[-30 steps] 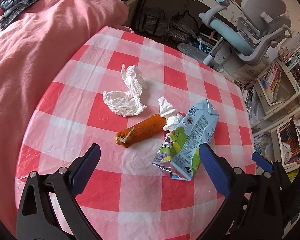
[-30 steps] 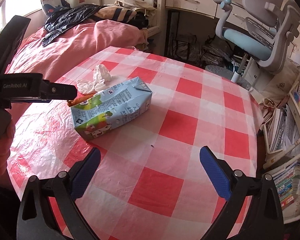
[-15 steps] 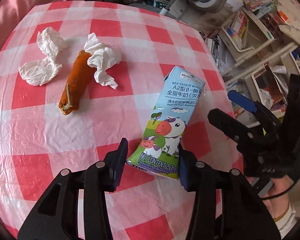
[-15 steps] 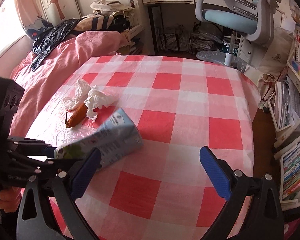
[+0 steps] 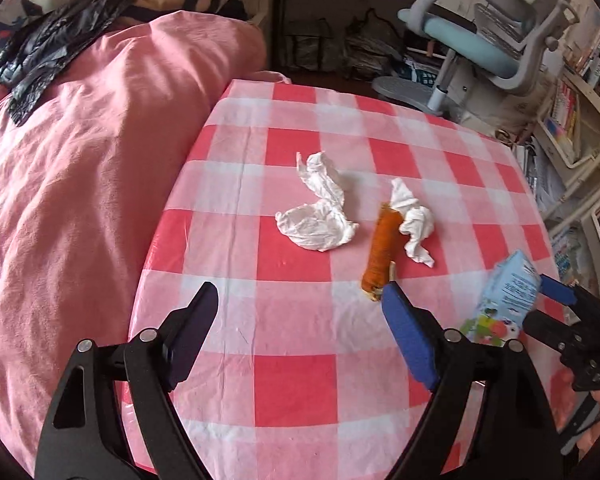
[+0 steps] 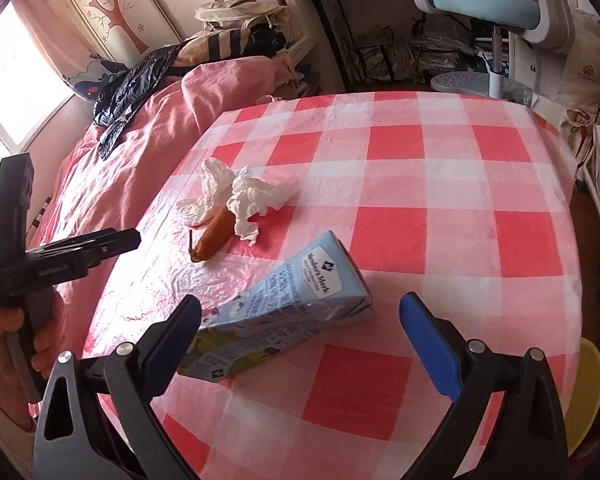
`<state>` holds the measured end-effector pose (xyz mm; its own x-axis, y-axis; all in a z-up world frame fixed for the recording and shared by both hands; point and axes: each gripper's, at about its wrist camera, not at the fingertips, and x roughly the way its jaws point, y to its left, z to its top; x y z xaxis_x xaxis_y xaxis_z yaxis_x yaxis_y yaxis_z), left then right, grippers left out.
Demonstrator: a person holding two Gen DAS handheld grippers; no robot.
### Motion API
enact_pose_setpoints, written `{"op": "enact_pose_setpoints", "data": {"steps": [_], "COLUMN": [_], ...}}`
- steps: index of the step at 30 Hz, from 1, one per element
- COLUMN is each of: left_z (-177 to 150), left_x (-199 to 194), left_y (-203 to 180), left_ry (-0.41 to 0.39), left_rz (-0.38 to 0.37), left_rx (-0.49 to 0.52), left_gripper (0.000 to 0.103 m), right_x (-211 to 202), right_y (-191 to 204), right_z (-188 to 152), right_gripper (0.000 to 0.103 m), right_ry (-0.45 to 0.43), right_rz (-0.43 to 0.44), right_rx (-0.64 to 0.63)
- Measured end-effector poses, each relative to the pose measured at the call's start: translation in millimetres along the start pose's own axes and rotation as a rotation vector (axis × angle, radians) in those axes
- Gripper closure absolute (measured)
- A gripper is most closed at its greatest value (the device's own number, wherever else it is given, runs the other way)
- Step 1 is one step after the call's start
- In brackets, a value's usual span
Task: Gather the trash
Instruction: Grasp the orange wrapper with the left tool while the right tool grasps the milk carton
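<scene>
While angled down over the table (image 5: 300, 380), left gripper (image 5: 300, 320) jaws opening, empty; right gripper (image 6: 300, 332) jaws apart around milk carton (image 6: 284, 312).

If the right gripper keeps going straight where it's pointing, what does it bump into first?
Most likely the milk carton. It lies on the checked tablecloth between the right gripper's open fingers, close to the left finger; depth is hard to judge.

Red, pink and white checked tablecloth (image 5: 300, 376), crumpled white tissues (image 5: 320, 216), orange-brown carrot piece (image 5: 382, 248), pale blue milk carton (image 6: 284, 312) with green printed base, pink bedspread (image 5: 80, 200), glossy black jacket (image 5: 36, 60), grey-and-light-blue office chair (image 5: 496, 40), blue gripper pads (image 6: 428, 344).
</scene>
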<state>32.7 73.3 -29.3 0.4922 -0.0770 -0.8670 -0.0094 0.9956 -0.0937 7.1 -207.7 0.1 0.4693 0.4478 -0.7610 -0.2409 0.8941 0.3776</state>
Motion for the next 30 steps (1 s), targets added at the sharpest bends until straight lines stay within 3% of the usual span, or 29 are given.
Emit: {"op": "enact_pose_setpoints", "data": {"steps": [4,10,13,15,16,17,18,20,23,25,27,29,30], "left_z": [1,7,6,5,3,0,-4,-13,-30,-44,-52,-53,-51], "left_x": [20,48,66,64,63,60,58,53,42,30,20,13,11], "left_y": [-1,-28,-33,-34,-34,-33,-32,-24,-10,-13,-21,-28,-32], "left_ry": [0.026,0.026,0.068,0.072,0.094,0.101,0.100,0.118,0.167,0.195,0.164,0.115,0.093], "left_rz": [-0.061,-0.031,-0.055,-0.106,-0.129,-0.129,-0.120,-0.127,-0.157,-0.145,-0.075,-0.031,-0.012], "left_rx": [-0.045,-0.005,0.021,0.035,0.034,0.040,0.053,0.056,0.051,0.121,0.193,0.207,0.207], "left_gripper": [0.023,0.023,0.046,0.068,0.079,0.080,0.080,0.081,0.081,0.080,0.067,0.039,0.036], "right_x": [13,33,37,35,33,30,28,22,11,5,-1,-2,-2], "right_y": [7,15,13,12,11,9,8,3,-5,-8,-10,-9,-8], "right_z": [3,-2,-6,-8,-9,-10,-12,-17,-24,-29,-34,-37,-38], "right_gripper": [0.008,0.008,0.008,0.013,0.020,0.029,0.034,0.056,0.059,0.059,0.060,0.060,0.060], "right_ry": [0.017,0.078,0.113,0.119,0.120,0.127,0.132,0.148,0.168,0.184,0.195,0.193,0.191], "right_rz": [-0.021,-0.087,-0.072,-0.054,-0.035,-0.017,-0.011,-0.015,-0.033,-0.045,-0.074,-0.100,-0.104], "right_rx": [0.031,0.008,-0.002,-0.020,-0.023,-0.024,-0.029,-0.039,-0.059,-0.082,-0.117,-0.135,-0.136]}}
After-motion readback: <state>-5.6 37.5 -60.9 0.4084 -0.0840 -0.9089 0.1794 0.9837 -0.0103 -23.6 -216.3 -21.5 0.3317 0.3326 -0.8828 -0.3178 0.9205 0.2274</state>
